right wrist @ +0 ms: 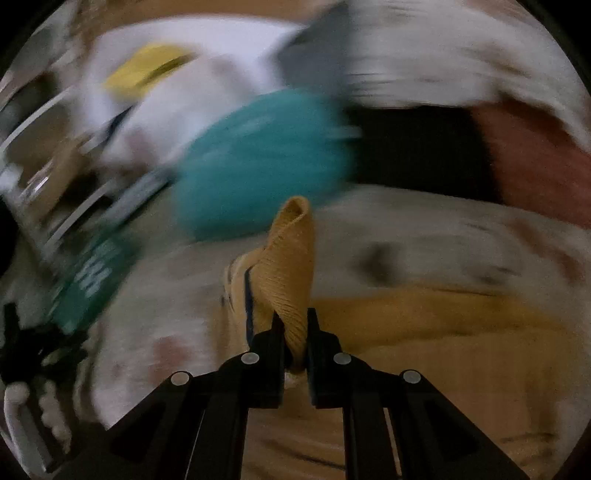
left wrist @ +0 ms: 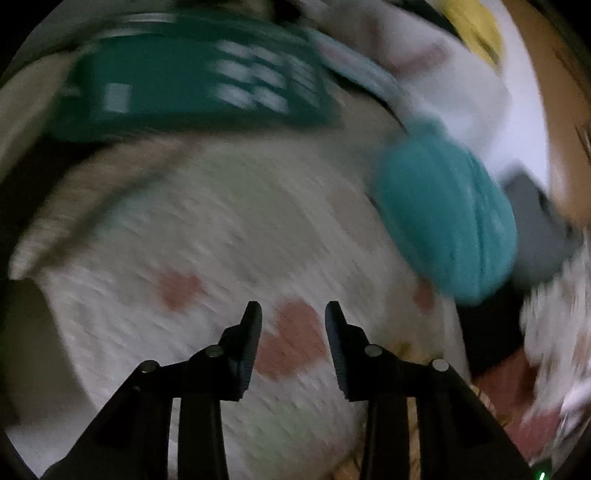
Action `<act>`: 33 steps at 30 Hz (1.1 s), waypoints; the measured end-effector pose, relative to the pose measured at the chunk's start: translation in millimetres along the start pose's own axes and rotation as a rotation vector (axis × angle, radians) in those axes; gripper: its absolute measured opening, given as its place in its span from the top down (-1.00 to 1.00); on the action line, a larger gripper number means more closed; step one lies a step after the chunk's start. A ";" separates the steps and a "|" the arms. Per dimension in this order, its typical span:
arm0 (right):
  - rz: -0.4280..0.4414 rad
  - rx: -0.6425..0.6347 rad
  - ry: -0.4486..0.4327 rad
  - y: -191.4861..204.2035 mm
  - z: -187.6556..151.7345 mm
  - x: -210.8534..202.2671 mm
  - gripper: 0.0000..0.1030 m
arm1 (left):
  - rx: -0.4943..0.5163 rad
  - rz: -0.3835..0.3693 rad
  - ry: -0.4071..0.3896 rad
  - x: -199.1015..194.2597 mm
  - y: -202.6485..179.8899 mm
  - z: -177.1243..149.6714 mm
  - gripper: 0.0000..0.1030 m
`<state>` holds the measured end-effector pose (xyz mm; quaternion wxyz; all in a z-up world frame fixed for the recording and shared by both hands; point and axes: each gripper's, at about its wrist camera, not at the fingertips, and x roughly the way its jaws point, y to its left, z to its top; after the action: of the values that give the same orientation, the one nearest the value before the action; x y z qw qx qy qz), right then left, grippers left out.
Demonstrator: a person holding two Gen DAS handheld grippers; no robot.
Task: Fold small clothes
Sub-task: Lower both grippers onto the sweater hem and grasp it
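Observation:
In the right wrist view my right gripper is shut on a mustard-yellow ribbed garment. A fold of it stands up past the fingertips, and the rest trails off to the lower right. In the left wrist view my left gripper is open over a white cloth with pink hearts, with nothing between its fingers. A teal knitted piece lies at the right of that cloth. The same teal piece sits just beyond the held fold. Both views are blurred by motion.
A dark green box with white print lies beyond the heart cloth, and shows again as the green box at the left. More white cloth with a yellow patch is piled at the back. A reddish cloth is at the right.

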<state>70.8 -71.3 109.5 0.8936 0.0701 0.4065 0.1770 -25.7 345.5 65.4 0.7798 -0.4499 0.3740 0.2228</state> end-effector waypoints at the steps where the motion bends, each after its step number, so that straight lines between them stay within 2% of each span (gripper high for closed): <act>1: -0.045 0.060 0.007 -35.8 -1.2 -4.0 0.82 | 0.046 -0.008 0.028 6.3 -14.3 -9.4 0.28; 5: -0.179 0.204 0.066 -128.9 -27.5 0.9 0.81 | 0.255 -0.013 0.156 43.2 -77.4 -59.9 0.26; 7: -0.214 0.249 0.100 -164.3 -45.3 4.8 0.82 | 0.321 -0.020 0.207 57.8 -98.2 -80.5 0.25; 10: -0.209 0.317 0.124 -189.4 -64.4 10.2 0.82 | 0.401 -0.046 0.308 85.5 -127.2 -114.4 0.23; 13: -0.195 0.327 0.126 -213.6 -75.7 2.1 0.81 | 0.490 -0.024 0.333 104.6 -150.2 -142.6 0.22; 15: -0.181 0.304 0.125 -218.0 -77.7 2.4 0.81 | 0.534 -0.008 0.337 116.2 -161.7 -156.3 0.10; 17: -0.158 0.271 0.122 -217.8 -80.5 2.0 0.79 | 0.574 0.027 0.332 129.3 -171.5 -167.0 0.09; 20: -0.128 0.247 0.114 -223.5 -85.5 3.9 0.78 | 0.649 0.168 0.270 146.1 -176.3 -177.3 0.14; 24: -0.144 0.362 0.101 -252.2 -80.6 -1.1 0.61 | 0.649 0.206 0.254 150.2 -176.0 -177.7 0.17; 25: -0.161 0.391 0.092 -260.5 -79.4 -6.8 0.57 | 0.667 0.221 0.246 152.0 -179.9 -179.7 0.17; 27: -0.292 0.406 0.066 -275.0 -76.2 -21.8 0.57 | 0.695 0.251 0.229 152.8 -184.9 -184.2 0.16; 28: -0.317 0.416 0.046 -279.6 -75.2 -28.2 0.56 | 0.697 0.257 0.227 155.9 -188.9 -187.2 0.15; 29: -0.306 0.437 0.019 -284.1 -73.9 -34.7 0.56 | 0.691 0.260 0.224 154.8 -190.0 -187.2 0.16; 31: -0.216 0.495 -0.041 -287.7 -70.1 -46.2 0.55 | 0.672 0.263 0.198 144.8 -193.4 -184.5 0.27; 33: -0.140 0.490 -0.080 -277.1 -65.4 -49.9 0.55 | 0.667 0.245 0.120 122.3 -198.4 -180.0 0.30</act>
<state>63.3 -348.2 26.7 0.8754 0.2631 0.4055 0.0080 117.0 92.1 18.9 0.8278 -0.1347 0.5225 0.1535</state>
